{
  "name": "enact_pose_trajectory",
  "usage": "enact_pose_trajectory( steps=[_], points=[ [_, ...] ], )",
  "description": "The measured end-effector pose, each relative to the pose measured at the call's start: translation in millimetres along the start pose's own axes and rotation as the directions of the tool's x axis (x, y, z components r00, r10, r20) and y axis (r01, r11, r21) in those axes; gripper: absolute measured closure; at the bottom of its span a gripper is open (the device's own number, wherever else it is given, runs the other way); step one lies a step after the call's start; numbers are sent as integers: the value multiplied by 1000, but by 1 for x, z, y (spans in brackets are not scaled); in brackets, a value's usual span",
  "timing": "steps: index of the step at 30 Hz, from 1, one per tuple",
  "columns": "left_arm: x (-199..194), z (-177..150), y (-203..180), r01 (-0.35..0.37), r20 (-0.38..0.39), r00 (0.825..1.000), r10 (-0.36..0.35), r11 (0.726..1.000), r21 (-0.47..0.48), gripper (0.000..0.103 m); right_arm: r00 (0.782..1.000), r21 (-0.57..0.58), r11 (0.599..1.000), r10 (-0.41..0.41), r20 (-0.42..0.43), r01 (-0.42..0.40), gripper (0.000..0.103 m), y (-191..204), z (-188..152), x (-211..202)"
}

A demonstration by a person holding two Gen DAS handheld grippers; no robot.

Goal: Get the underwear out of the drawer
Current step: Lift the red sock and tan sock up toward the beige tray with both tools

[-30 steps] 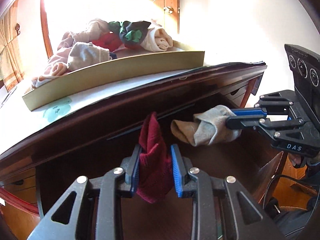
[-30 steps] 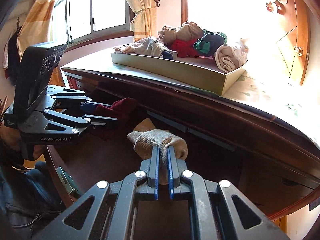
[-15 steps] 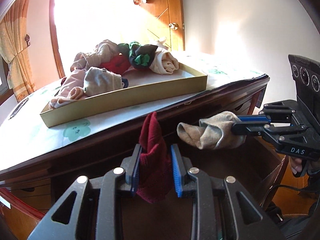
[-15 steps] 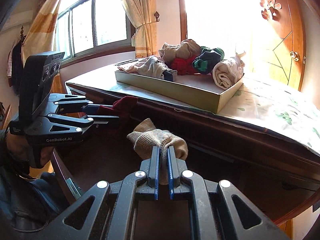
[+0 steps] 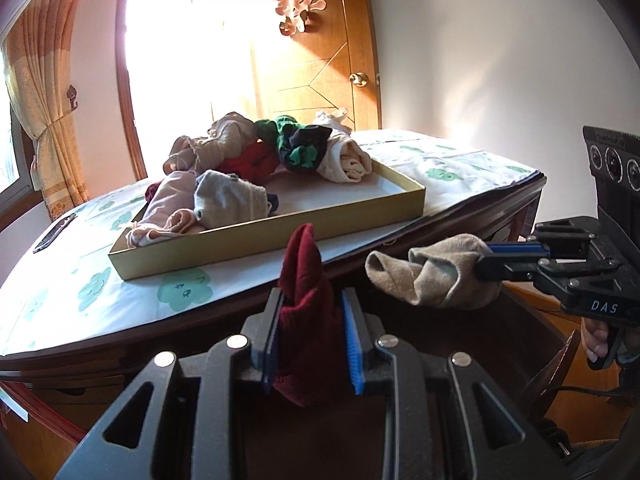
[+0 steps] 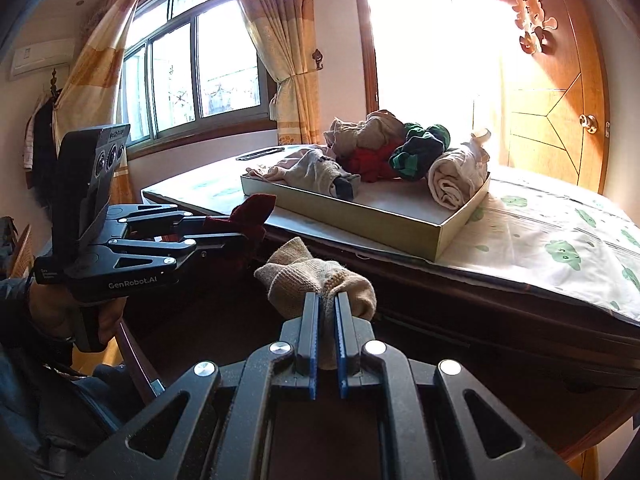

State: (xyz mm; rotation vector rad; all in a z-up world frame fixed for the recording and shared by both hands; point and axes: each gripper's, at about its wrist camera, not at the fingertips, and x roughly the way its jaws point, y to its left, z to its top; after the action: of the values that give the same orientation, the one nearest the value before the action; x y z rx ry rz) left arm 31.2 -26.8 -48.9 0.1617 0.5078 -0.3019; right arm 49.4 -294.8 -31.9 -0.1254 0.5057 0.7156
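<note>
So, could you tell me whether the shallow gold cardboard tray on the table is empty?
No, the shallow gold cardboard tray holds a heap of rolled garments.

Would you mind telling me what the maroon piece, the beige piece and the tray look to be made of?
Maroon piece: knit fabric, fine ribbed texture, matte.
Beige piece: coarser, fuzzy knit, probably cotton.
Tray: likely cardboard, thin straight walls with a dull gold finish.

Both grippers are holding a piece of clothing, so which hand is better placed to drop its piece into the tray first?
Probably left. The left gripper, shut on the dark red cloth, points straight at the tray's near wall. The right gripper, holding the beige cloth, faces the tray's corner and sits off to the side.
</note>
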Motion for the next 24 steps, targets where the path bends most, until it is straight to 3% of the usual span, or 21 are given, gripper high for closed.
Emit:
enact_pose_trajectory(
  steps=[24],
  points=[
    [-5,71,22,-26,77,997,22,998,56,77,993,-11,1000,-7,119,9,95,-10,59,-11]
  ],
)
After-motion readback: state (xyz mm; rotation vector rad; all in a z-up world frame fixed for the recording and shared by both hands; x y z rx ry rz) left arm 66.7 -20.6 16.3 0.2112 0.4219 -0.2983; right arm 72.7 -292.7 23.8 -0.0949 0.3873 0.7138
